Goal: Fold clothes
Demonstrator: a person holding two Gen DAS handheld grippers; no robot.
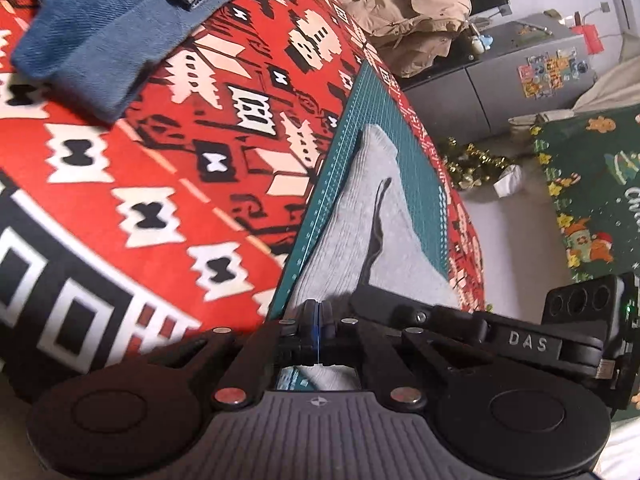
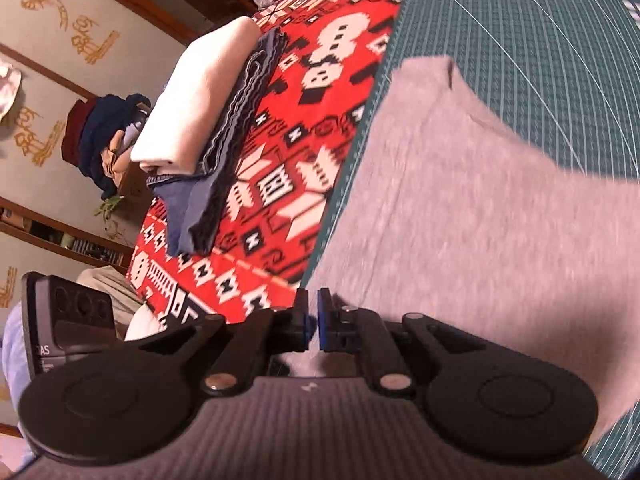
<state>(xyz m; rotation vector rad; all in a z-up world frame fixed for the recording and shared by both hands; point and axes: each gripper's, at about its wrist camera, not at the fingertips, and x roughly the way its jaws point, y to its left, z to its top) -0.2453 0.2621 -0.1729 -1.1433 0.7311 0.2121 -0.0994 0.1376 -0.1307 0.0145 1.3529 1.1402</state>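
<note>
We see the grey garment (image 1: 360, 216) lying on the green cutting mat (image 1: 416, 160), which sits on the red patterned cloth (image 1: 160, 160) over the tabletop. Our left claw (image 1: 316, 316) is pressed together — whether on grey fabric, we cannot tell. Our right claw (image 2: 313, 320) stands narrowly parted at the garment's near edge — folded clothes (image 2: 200, 120) stacked well apart.

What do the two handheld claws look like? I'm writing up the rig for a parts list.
Both match. The left claw and right claw have black linkage arms with silver pivot bolts, two round black discs and a ribbed grey base plate. The finger pads are blue. A black side module with three round lenses carries white lettering reading "DAS". No cables or sleeves are visible.
</note>
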